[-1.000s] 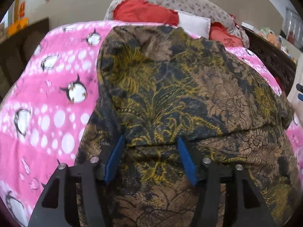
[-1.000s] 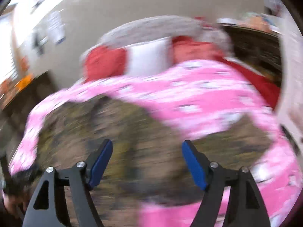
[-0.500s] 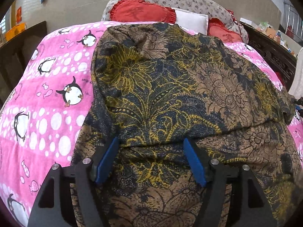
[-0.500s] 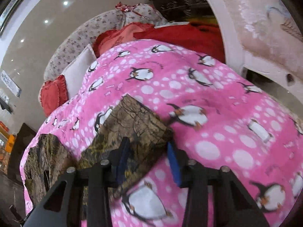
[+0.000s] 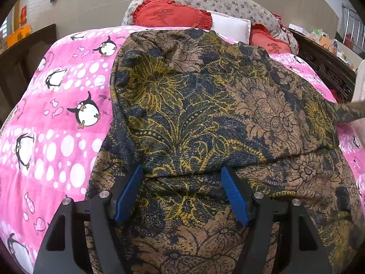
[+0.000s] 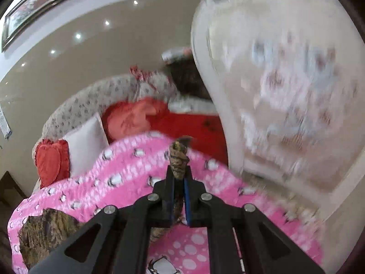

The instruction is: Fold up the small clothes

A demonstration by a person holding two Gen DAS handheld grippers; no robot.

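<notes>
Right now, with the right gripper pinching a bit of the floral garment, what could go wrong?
The right gripper is shut on only a bunched tip of the floral garment, so it may slip out. The left gripper hovers open over the near fold, pinning nothing, so pulling could drag the whole garment across the pink penguin blanket.

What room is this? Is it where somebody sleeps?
Most likely a bedroom. There is a bed with a pink penguin blanket, a heart cushion and a white pillow at its head.
</notes>
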